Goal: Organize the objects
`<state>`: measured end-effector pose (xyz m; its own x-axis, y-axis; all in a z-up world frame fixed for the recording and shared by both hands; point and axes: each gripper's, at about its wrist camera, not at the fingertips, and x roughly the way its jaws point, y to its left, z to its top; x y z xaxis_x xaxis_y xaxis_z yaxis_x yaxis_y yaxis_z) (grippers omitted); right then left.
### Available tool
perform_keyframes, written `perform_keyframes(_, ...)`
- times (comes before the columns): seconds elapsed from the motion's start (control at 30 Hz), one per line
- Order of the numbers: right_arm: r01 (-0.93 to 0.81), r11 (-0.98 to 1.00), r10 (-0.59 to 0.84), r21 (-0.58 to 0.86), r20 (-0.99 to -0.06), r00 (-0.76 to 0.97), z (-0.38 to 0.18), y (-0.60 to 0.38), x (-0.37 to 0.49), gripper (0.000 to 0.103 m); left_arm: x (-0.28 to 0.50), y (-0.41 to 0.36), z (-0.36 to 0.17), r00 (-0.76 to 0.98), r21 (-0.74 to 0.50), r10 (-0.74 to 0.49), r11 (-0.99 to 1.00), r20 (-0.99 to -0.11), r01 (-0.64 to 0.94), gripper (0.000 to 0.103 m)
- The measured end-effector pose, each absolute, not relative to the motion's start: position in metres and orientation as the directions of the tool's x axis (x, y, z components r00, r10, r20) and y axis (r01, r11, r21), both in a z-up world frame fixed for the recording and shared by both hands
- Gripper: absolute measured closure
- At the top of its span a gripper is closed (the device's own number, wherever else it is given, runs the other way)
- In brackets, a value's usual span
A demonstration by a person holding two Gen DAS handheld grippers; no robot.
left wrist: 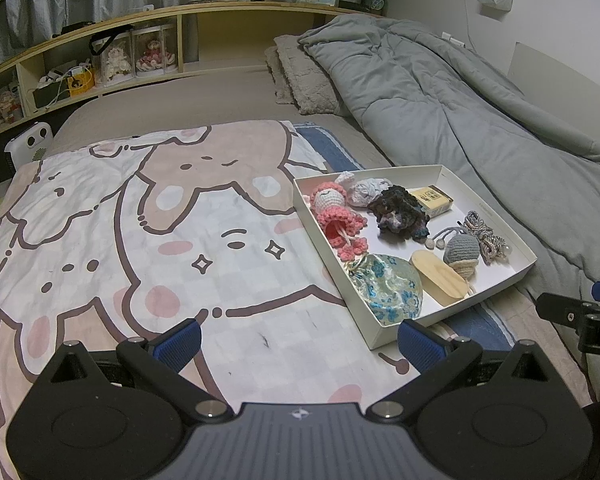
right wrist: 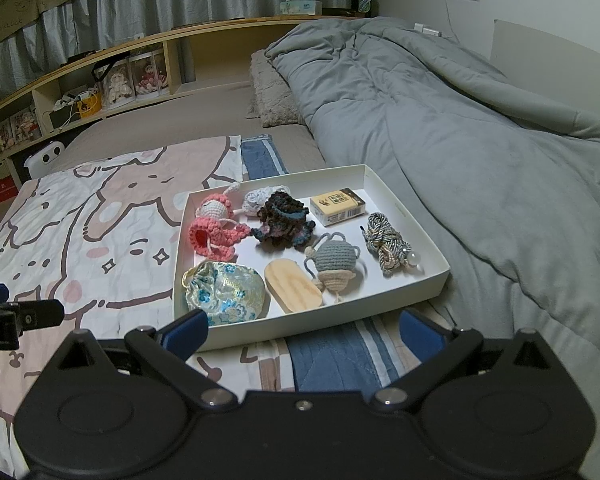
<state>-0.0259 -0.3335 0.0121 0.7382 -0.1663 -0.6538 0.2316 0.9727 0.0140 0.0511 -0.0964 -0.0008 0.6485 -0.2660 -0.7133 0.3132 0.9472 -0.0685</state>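
The white tray (right wrist: 404, 288) lies on the bed, on the edge of the cartoon-print blanket (left wrist: 140, 240), with the grey duvet (right wrist: 480, 140) bunched just beside it at 3 o'clock. Every small thing in sight sits inside it, which suggests the sorting is either finished or not yet begun; the pictures alone cannot settle which.

Within the tray, seen from the right wrist: the pink crochet doll (right wrist: 216, 228) lies at 10 o'clock, a pale crumpled piece (right wrist: 256, 200) at 11, the dark crochet piece (right wrist: 284, 220) near the centre and touching it, the small printed box (right wrist: 338, 208) at 1, the coiled cord (right wrist: 388, 248) along the 3 o'clock wall, the grey crochet charm (right wrist: 334, 264) at 5, the flat wooden oval (right wrist: 294, 286) at 6 and the blue floral pouch (right wrist: 224, 292) in the 7 o'clock corner. They lie spread in one layer, mostly apart, so each could be picked singly.

The right gripper (right wrist: 304, 328) hovers just before the tray's near wall, jaws spread wide and holding nothing, lined up as if to reach in. The left gripper (left wrist: 298, 340) hangs over the blanket with the tray at its 1 o'clock, jaws likewise wide apart and empty. The bare blanket seems the likely place for laying things out.
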Motion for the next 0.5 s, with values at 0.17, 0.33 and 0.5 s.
perform_keyframes(0.17,0.232,0.973,-0.166,0.014,-0.654,0.738,0.0121,-0.3336,-0.0259,0.000,0.0502,-0.0975,-0.0014,0.648,-0.069,-0.266,0.947,-0.714,0.313,0.000)
perform_keyframes(0.33,0.232,0.973,-0.166,0.015,-0.654,0.738,0.0120,-0.3335,-0.0259,0.000,0.0494,-0.0982,-0.0018,0.647,-0.069,-0.267,0.947,-0.714,0.315,0.000)
perform_keyframes(0.5,0.232,0.973,-0.166,0.015,-0.654,0.738,0.0120,-0.3336,-0.0258,0.000,0.0493,-0.0985,-0.0017,0.647,-0.069,-0.266,0.947,-0.715,0.314,0.000)
